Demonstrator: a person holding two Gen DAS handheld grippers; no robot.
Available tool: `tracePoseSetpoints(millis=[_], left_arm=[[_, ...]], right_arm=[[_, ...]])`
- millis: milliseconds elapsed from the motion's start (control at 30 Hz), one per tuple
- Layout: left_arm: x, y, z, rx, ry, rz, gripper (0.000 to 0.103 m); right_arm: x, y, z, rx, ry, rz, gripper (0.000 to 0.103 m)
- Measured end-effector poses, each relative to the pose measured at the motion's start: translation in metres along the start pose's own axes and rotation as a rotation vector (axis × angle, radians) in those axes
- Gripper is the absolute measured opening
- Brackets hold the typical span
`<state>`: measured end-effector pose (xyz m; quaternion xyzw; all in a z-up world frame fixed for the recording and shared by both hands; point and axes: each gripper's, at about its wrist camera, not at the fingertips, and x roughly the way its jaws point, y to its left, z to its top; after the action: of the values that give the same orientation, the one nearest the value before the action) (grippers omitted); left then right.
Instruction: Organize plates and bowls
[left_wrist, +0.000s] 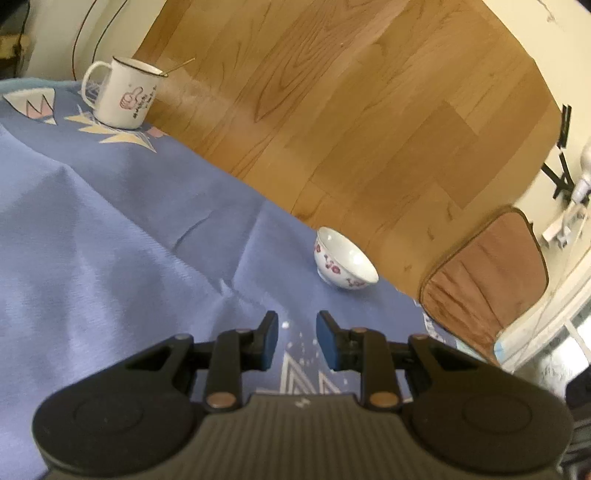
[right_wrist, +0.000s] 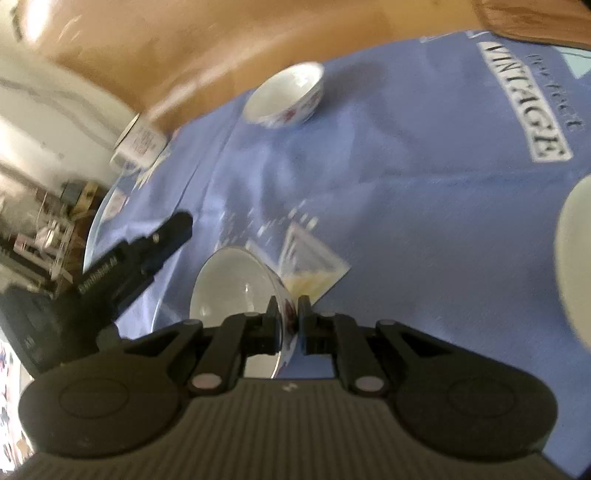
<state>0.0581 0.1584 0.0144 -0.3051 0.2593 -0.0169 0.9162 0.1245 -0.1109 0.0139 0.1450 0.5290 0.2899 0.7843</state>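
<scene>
A small white bowl with red flowers stands near the edge of the blue tablecloth, ahead and to the right of my left gripper, which is open and empty above the cloth. The same bowl shows in the right wrist view, far ahead. My right gripper is shut on the rim of a second white flowered bowl, held tilted above the cloth. The left gripper's fingers show at the left of the right wrist view. A white rounded dish is at the right edge.
A white enamel mug with a thumbs-up print and a spoon in it stands at the far left corner of the cloth; it also shows in the right wrist view. Beyond the table edge are the wooden floor and a brown chair cushion.
</scene>
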Motion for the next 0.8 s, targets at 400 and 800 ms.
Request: tracePoseSetpoints(millis=[400, 800], left_arm=[[-0.041, -0.027, -0.019, 0.125, 0.075, -0.024, 0.023], [-0.020, -0.044, -0.050, 0.211, 0.179, 0.014, 0.009]], right_arm=[[-0.024, -0.003, -0.021, -0.071, -0.120, 0.022, 0.031], [-0.013, -0.007, -0.039, -0.096, -0.206, 0.044, 0.022]])
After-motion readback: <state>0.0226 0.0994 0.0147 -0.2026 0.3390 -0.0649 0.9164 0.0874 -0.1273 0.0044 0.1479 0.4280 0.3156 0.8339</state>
